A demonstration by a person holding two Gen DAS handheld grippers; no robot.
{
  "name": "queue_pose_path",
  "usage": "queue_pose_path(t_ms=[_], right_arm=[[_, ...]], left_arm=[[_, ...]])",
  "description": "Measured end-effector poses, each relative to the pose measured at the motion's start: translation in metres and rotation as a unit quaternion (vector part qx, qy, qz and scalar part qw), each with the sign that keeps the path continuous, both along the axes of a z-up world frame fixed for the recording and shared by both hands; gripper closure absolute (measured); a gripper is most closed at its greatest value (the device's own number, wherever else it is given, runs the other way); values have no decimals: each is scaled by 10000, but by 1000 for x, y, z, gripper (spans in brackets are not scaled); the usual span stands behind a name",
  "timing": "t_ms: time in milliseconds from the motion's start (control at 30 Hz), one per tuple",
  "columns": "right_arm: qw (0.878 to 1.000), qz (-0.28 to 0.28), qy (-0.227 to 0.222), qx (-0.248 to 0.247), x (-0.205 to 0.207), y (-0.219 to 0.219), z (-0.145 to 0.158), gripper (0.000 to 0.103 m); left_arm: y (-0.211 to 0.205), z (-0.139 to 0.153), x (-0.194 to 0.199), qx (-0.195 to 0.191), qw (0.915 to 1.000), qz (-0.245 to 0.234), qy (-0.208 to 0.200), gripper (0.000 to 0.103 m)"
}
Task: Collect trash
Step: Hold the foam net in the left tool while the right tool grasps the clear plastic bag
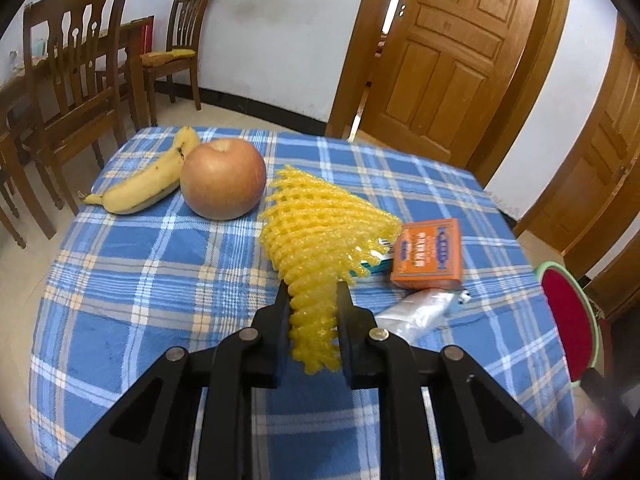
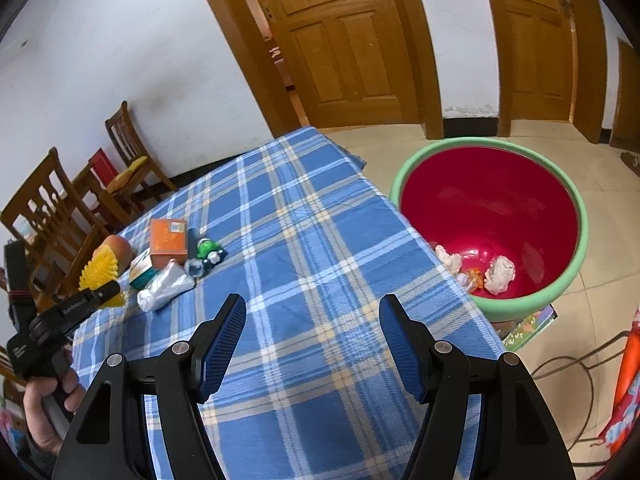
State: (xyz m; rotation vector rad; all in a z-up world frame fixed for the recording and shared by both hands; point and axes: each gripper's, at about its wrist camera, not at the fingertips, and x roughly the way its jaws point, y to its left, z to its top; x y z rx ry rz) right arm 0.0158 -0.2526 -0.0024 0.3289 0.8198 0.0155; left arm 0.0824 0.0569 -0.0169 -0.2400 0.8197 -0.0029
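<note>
yellow foam fruit net (image 1: 320, 232) is sitting pinched between the two black fingers of the left hand-held gripper (image 1: 313, 288), its narrow end squeezed in the jaws and its wide meshed end fanning out above the blue plaid cloth on the counter (image 1: 160, 264). whether the wide end is touching the cloth cannot be told. in the right wrist view the same net is showing as a yellow fan at the tip of the left hand-held gripper, with a person's hand (image 2: 48, 412) gripping its handle at the left edge.

an apple (image 1: 223, 178) is lying just beside the net's far left side, with a banana (image 1: 150, 178) touching the apple on its left. an orange box (image 1: 427, 254) is lying to the right of the net, a teal-edged carton (image 1: 374, 264) peeking out between them and partly under the net. a crumpled clear plastic bag (image 1: 416, 312) is lying near the box's front edge.

the right hand-held gripper (image 2: 312, 308) is hovering over bare cloth with its blue-padded fingers spread wide and nothing between them. a green toy car (image 2: 208, 250) is sitting right of the orange box. a red basin with a green rim (image 2: 576, 264) is standing on the floor by the counter's right side, holding crumpled white paper wads (image 2: 499, 274).
</note>
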Motion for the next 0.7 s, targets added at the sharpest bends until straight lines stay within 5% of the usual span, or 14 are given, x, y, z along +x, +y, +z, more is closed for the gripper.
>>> queue_pose_path(t_ms=[700], right_arm=[[9965,818,-106,98,36,83,-1,33]], left_arm=[[35,18,-33,-179,9993,148,-307,84]])
